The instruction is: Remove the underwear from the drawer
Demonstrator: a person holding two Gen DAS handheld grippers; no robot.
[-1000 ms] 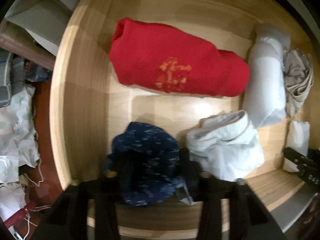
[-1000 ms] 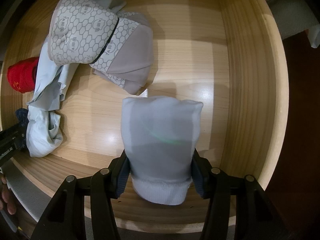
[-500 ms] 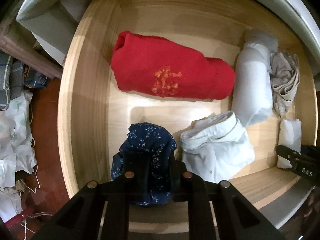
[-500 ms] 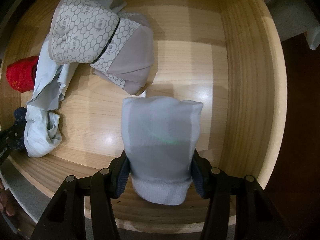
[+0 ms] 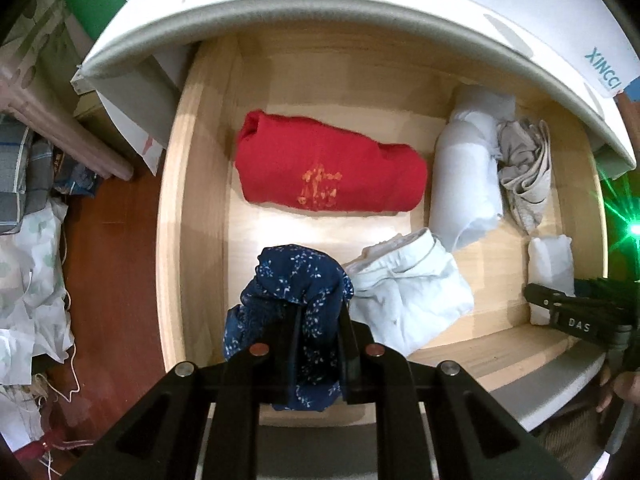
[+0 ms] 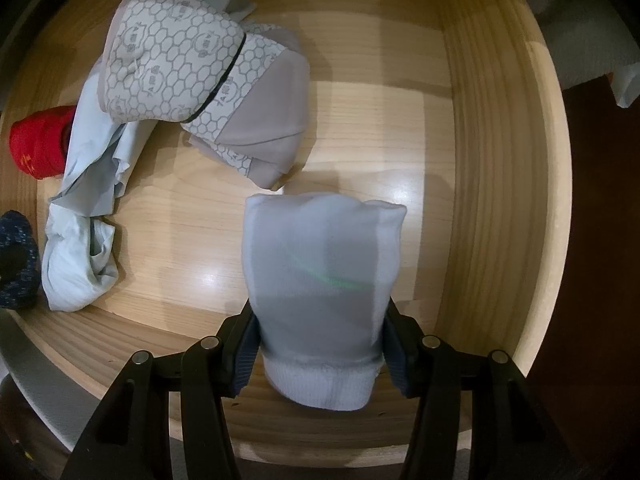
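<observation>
My left gripper (image 5: 318, 320) is shut on dark blue speckled underwear (image 5: 298, 280) and holds it above the front left of the wooden drawer (image 5: 200, 200). My right gripper (image 6: 320, 320) is shut on a folded white piece of underwear (image 6: 322, 264) near the drawer's front wall (image 6: 320, 432); this gripper also shows at the right of the left wrist view (image 5: 576, 318). Red folded underwear (image 5: 328, 168) lies at the back of the drawer.
Light blue underwear (image 5: 408, 292) lies next to the blue one. A pale rolled garment (image 5: 466, 176) and a grey crumpled one (image 5: 524, 168) lie at the right. A honeycomb-patterned grey garment (image 6: 200, 80) lies at the back left in the right wrist view. A white cabinet top (image 5: 320, 12) overhangs the drawer.
My left gripper has closed on the blue underwear and lifted it up and back from the drawer floor. The right gripper holds still on the white piece.
</observation>
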